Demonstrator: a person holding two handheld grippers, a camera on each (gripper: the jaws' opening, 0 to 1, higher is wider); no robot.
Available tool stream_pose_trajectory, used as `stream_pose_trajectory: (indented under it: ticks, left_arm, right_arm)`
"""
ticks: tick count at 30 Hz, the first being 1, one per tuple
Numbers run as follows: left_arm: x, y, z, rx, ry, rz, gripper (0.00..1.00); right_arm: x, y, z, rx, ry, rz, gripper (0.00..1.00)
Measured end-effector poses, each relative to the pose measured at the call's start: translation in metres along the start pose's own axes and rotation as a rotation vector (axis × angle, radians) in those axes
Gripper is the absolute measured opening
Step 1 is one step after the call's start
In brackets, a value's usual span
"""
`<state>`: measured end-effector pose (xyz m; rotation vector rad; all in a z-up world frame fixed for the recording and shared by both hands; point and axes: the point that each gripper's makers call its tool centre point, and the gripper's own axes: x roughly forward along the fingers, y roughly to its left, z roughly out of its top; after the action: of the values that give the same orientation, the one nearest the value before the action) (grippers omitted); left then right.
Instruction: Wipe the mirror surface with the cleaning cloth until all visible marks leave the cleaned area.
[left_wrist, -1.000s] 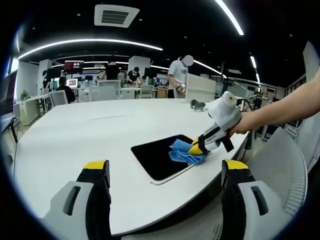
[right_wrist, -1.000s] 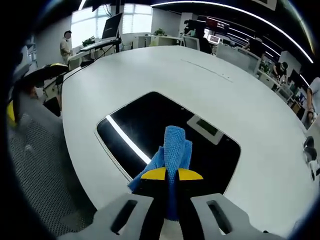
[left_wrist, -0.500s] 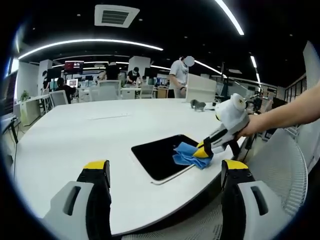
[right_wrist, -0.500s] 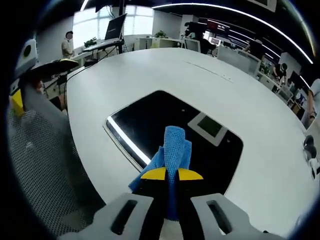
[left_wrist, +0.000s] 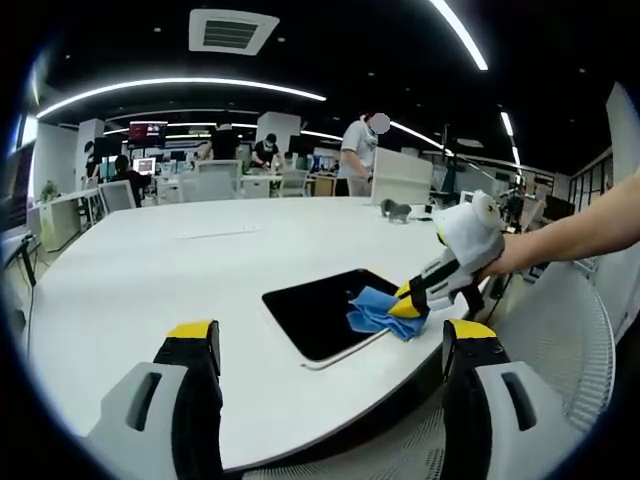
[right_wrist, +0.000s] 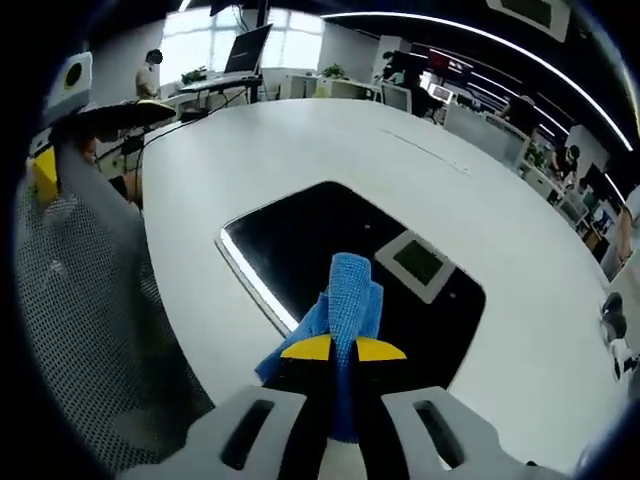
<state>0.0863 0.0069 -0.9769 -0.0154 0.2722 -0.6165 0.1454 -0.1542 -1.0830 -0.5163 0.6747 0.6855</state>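
Gripping, right hand-held gripper (right_wrist: 334, 348): jaws pinched on the blue cleaning cloth (right_wrist: 343, 298), pressing it onto the mirror.
Left hand-held gripper (left_wrist: 330, 338): jaws spread wide, holding nothing, above the near bench edge.
Mirror (left_wrist: 322, 310): dark, flat on the white bench (left_wrist: 160, 265), near its rounded edge.
Mesh chair (right_wrist: 80, 300): beside the bench.
Far: people at desks.

The right gripper (right_wrist: 343, 349), white with yellow-tipped jaws, is clamped on a blue cleaning cloth (right_wrist: 345, 295), held by a bare outstretched forearm (left_wrist: 570, 230). The left gripper (left_wrist: 330, 335) hangs back, jaws wide apart, holding nothing.
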Motion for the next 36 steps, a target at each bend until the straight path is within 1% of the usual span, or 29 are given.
stream_pose_trajectory:
  ticks: [7,10,19,30,33,36]
  left_arm:
    - [0.000,0.001,0.001,-0.002,-0.008,0.003,0.90]
    - [0.000,0.002,0.002,-0.002,-0.013,0.010,0.90]
    - [-0.001,0.002,0.004,-0.003,-0.024,0.018,0.89]
    - [0.000,0.001,0.003,-0.002,-0.012,0.010,0.89]
    - [0.000,0.000,0.003,-0.001,-0.011,0.010,0.89]
    - [0.000,0.000,0.003,-0.001,-0.010,0.009,0.89]
  right_arm:
    - [-0.001,-0.007,-0.003,-0.020,-0.009,0.013,0.01]
    - [-0.005,-0.016,-0.009,-0.032,-0.010,0.008,0.01]
    - [-0.015,-0.037,-0.026,-0.030,-0.005,-0.007,0.01]
    - [-0.024,-0.048,-0.039,0.006,-0.003,-0.030,0.01]
    - [-0.024,-0.048,-0.039,0.020,-0.008,-0.032,0.01]
    - [-0.024,-0.048,-0.039,0.015,-0.004,-0.035,0.01]
